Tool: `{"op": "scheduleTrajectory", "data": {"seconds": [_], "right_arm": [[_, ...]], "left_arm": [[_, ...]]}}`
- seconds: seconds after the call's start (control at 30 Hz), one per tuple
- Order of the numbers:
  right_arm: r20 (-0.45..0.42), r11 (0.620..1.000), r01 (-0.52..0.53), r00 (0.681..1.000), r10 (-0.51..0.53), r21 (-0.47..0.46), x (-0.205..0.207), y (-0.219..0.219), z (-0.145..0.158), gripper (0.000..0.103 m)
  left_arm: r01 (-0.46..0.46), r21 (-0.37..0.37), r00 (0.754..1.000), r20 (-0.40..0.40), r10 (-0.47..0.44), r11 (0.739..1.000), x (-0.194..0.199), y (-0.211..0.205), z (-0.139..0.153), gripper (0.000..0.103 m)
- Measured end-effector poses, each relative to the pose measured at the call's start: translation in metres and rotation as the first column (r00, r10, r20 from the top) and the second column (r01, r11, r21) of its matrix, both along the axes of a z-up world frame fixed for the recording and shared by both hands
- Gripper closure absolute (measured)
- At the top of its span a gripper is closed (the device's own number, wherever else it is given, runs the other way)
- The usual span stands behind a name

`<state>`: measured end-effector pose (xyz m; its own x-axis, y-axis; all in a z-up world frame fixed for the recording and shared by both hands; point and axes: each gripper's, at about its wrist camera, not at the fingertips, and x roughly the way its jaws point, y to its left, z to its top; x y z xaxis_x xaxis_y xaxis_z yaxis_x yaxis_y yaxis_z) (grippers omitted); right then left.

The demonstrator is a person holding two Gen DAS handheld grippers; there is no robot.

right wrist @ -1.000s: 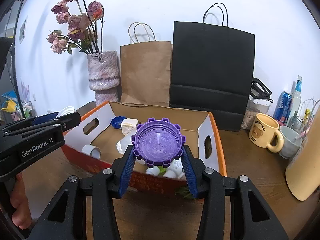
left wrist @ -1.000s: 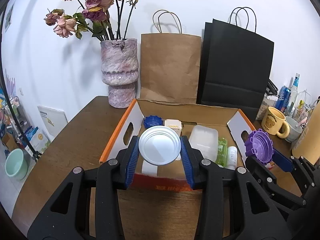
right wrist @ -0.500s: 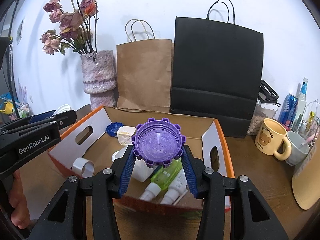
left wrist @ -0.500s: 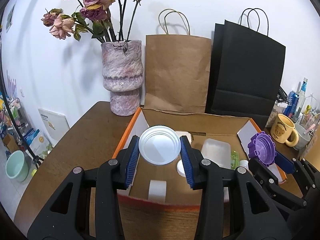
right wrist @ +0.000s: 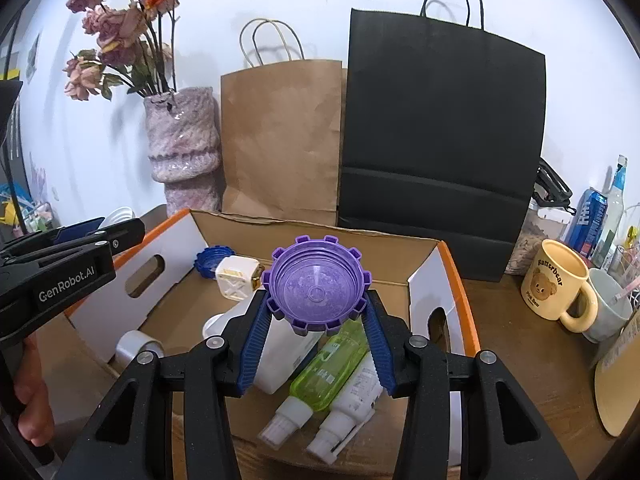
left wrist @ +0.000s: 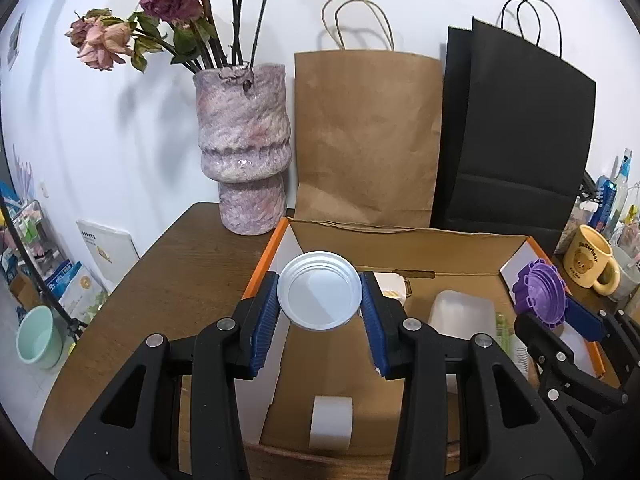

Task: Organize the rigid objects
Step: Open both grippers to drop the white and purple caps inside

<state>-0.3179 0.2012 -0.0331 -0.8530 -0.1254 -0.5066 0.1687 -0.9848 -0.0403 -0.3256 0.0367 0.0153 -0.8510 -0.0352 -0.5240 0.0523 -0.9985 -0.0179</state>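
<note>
Left wrist view, left to right: a mint-green cup on the floor, a mottled pink vase of dried roses on the wooden table, then the left gripper with its blue pads clamped on a white round lid, held over the left end of an open cardboard box. A roll of white tape lies on the box floor beneath it. At the right edge the right gripper shows from the side, carrying a purple notched lid.

Right wrist view, left to right: fingers of the person's hand around the left gripper's handle, a detail hidden from the other camera. Only this view reveals the box's contents: a blue cap, a white cube-shaped plug, a white bottle, a green spray bottle and a white spray bottle lying side by side. The right gripper is closed on the purple notched lid above these bottles. A brown paper bag and a black paper bag stand behind the box; a yellow bear mug sits right of it.
</note>
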Motion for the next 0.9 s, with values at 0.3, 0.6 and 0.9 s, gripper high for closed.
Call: {"op": "scheduleTrajectory", "data": {"seconds": [0.3, 0.6, 0.9], "right_arm": [[0.027, 1.000, 0.000, 1.000, 0.000, 0.021, -0.014, 0.001, -0.008, 0.052], [0.065, 0.999, 0.010, 0.998, -0.013, 0.046, -0.015, 0.004, -0.013, 0.052], [0.044, 0.999, 0.032, 0.998, -0.034, 0.043, -0.011, 0.008, -0.012, 0.016]], "left_arm": [[0.011, -0.017, 0.999, 0.031, -0.010, 1.000, -0.015, 0.004, -0.010, 0.066], [-0.003, -0.028, 0.999, 0.047, 0.004, 1.000, -0.017, 0.003, -0.015, 0.059], [-0.013, -0.016, 1.000, 0.004, 0.013, 1.000, -0.011, -0.005, -0.008, 0.000]]}}
